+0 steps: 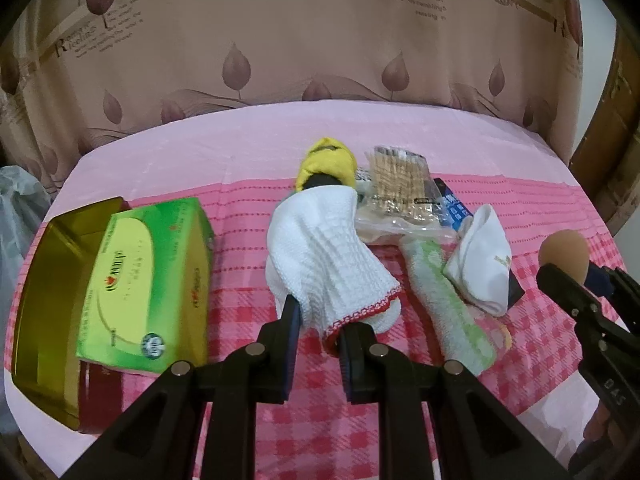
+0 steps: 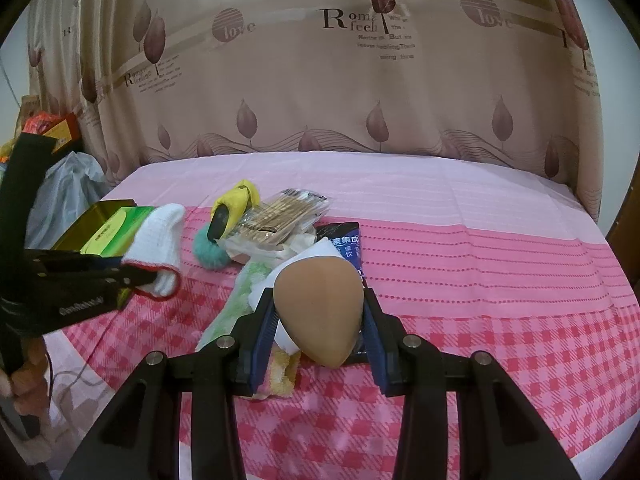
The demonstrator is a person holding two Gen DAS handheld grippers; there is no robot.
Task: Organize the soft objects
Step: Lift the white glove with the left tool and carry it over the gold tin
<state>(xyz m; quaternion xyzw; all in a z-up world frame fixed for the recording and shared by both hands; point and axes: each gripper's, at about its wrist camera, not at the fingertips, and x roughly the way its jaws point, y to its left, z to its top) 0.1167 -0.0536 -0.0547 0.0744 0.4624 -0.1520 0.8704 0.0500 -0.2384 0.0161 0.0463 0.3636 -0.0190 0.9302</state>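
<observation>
My left gripper [image 1: 318, 320] is shut on the red-trimmed cuff of a white knit glove [image 1: 324, 256] and holds it above the pink checked cloth; it also shows in the right wrist view [image 2: 160, 240]. My right gripper [image 2: 320, 320] is shut on a tan egg-shaped makeup sponge [image 2: 320, 308], which also shows at the right edge of the left wrist view [image 1: 564, 254]. On the cloth lie a green-white towel [image 1: 444, 300], a white sock [image 1: 482, 260], a yellow cloth [image 1: 328, 164] and a teal fluffy puff [image 2: 208, 248].
A gold tin [image 1: 36, 300] at the left holds a green tissue box [image 1: 148, 280]. A clear bag of wooden sticks [image 1: 400, 188] and a blue-black packet [image 1: 454, 204] lie behind the soft things. A patterned curtain [image 2: 320, 80] hangs behind the table.
</observation>
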